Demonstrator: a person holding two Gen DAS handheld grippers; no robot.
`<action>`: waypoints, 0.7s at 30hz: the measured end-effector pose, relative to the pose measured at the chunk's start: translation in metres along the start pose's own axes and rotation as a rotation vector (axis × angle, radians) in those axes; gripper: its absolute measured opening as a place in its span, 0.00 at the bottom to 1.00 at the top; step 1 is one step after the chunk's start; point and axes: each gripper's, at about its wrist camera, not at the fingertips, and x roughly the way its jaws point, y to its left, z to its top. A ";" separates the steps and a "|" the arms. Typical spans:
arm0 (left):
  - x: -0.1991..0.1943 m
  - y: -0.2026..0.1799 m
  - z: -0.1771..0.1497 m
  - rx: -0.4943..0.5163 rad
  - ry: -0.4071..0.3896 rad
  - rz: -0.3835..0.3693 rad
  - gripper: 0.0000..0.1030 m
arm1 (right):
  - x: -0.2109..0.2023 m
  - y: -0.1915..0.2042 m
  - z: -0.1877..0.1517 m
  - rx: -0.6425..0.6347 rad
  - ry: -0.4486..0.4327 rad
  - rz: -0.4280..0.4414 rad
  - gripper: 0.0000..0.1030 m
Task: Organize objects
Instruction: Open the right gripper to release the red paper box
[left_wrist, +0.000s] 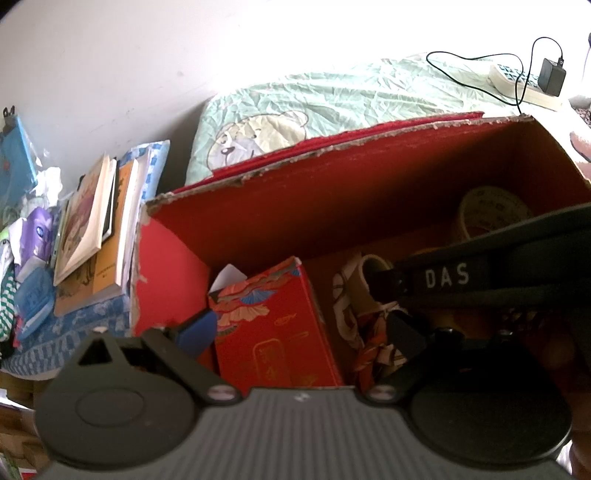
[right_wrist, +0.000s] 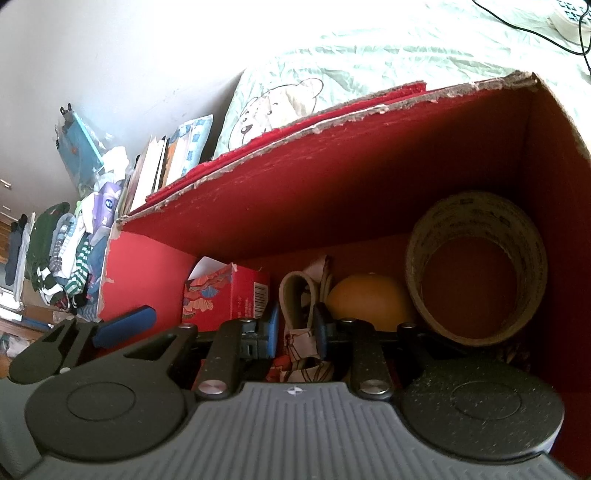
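- The right gripper (right_wrist: 293, 328) is reaching down inside the red box (right_wrist: 332, 173), its jaws standing narrowly apart around a soft patterned shoe (right_wrist: 299, 295); whether the pads are actually pinching it, I cannot tell.
- That shoe is lying on the box floor, between the tissue pack (right_wrist: 229, 295) and the orange (right_wrist: 369, 301), with the tape roll (right_wrist: 476, 266) leaning in the far corner.
- It is looking light and floppy, so it is likely sagging once lifted; the stiffer heel loop is probably offering the surest hold.
- The left gripper (left_wrist: 295, 328) is hanging wide open over the tissue pack (left_wrist: 273, 325), gripping nothing.
- The orange is looking smooth and round, so it is apt to roll if nudged.
- The box rim is looking torn and ragged, so soft fabric could be snagging there on the way out.
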 end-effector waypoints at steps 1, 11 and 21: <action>0.000 0.000 0.000 0.000 -0.001 -0.001 0.96 | 0.000 0.000 0.000 0.001 0.000 0.000 0.22; -0.002 -0.002 0.000 0.014 -0.008 0.019 0.96 | 0.000 0.000 0.000 0.005 0.000 0.000 0.21; -0.002 0.001 0.000 -0.014 -0.007 0.004 0.97 | -0.008 -0.001 -0.002 0.011 -0.040 -0.016 0.19</action>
